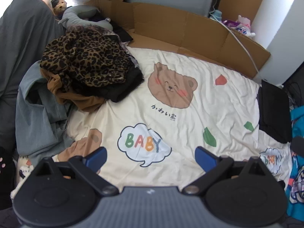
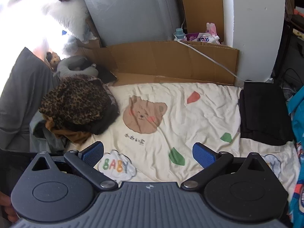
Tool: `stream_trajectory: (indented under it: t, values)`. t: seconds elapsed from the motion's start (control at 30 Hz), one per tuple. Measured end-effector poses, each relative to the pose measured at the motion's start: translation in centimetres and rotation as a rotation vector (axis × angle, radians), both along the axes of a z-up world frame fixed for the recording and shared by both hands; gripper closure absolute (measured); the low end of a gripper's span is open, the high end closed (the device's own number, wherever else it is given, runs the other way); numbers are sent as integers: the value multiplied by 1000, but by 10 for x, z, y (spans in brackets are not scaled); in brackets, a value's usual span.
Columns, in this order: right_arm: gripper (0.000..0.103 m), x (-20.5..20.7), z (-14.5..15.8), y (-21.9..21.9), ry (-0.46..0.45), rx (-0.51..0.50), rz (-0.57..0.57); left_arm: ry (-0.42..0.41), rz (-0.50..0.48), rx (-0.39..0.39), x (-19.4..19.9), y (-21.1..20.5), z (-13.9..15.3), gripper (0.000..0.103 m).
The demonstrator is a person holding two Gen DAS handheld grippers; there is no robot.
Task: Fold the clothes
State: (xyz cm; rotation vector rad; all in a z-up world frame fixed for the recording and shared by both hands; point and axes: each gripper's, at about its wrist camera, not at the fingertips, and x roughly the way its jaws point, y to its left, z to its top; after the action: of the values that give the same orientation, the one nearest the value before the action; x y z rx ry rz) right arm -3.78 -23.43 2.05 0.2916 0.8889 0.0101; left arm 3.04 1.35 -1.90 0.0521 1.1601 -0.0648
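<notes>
A heap of unfolded clothes lies at the left of the bed, topped by a leopard-print garment [image 1: 83, 58] [image 2: 74, 100] over brown [image 1: 79, 98] and black pieces. A folded black garment [image 1: 273, 112] [image 2: 264, 112] rests at the bed's right edge. Between them stretches the cream bear-print sheet [image 1: 209, 104] [image 2: 199, 114]. My left gripper [image 1: 151, 158] hovers open above the "BABY" print, holding nothing. My right gripper [image 2: 148, 154] is also open and empty, over the sheet's near side.
Flattened cardboard [image 1: 190, 28] [image 2: 171, 62] lines the far side of the bed against a grey wall. A grey pillow [image 1: 19, 47] and grey-blue cloth [image 1: 38, 123] lie left. A neck pillow [image 2: 76, 64], a white cable [image 2: 209, 58] and blue patterned fabric [image 2: 298, 123] sit around the edges.
</notes>
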Motion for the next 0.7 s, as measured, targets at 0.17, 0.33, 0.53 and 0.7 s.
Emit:
stream_trajectory:
  t: [0.17,0.33,0.53,0.7]
  values:
    - [1,1,4,8,-6,9,26,-17,27,13,6,8,-1,3]
    - [1,7,2,12,-8,-18,16,-51,7,27,18,8,6,3]
    - [1,18,8,19,-27,-47,43,-65,-119,11,35,0,23,4]
    - [1,30,20,26,-61,-62,73,-110,-93,10,52,12,46,4]
